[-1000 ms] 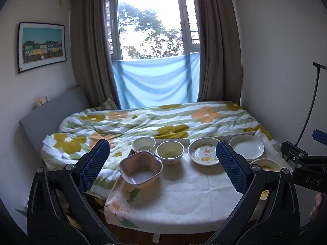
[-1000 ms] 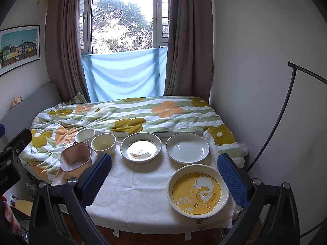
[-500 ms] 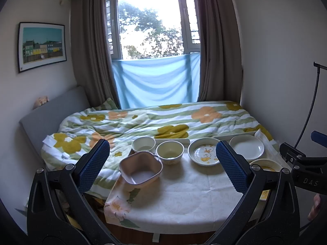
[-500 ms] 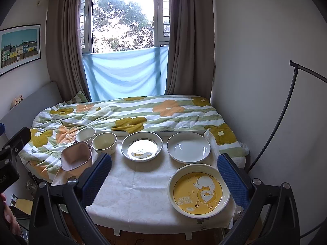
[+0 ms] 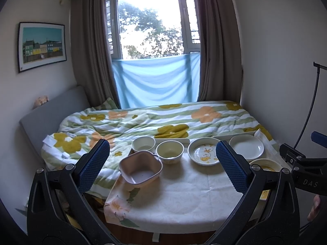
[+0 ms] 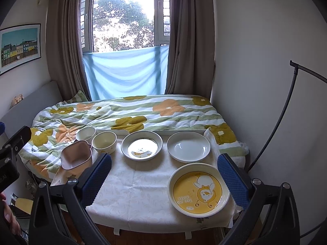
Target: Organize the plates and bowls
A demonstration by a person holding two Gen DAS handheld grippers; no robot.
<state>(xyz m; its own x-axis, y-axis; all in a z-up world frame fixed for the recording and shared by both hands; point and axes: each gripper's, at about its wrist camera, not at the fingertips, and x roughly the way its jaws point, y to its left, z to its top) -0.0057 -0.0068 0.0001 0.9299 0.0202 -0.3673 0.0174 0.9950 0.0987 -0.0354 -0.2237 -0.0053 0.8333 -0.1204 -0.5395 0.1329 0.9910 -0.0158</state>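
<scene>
**Home bedroom, table set at the foot of the bed**

Domestic room. Bed (image 6: 130,114) with a flower-print quilt fills the middle; grey padded headboard (image 5: 51,112) along the left wall. Brown curtains (image 6: 61,51) frame a window (image 6: 122,20) with trees outside; a blue cloth (image 6: 126,73) covers its lower part. Framed print of coloured houses (image 5: 41,46) on the wall. Small cloth-covered table (image 6: 143,194) carries household bowls and plates.
</scene>
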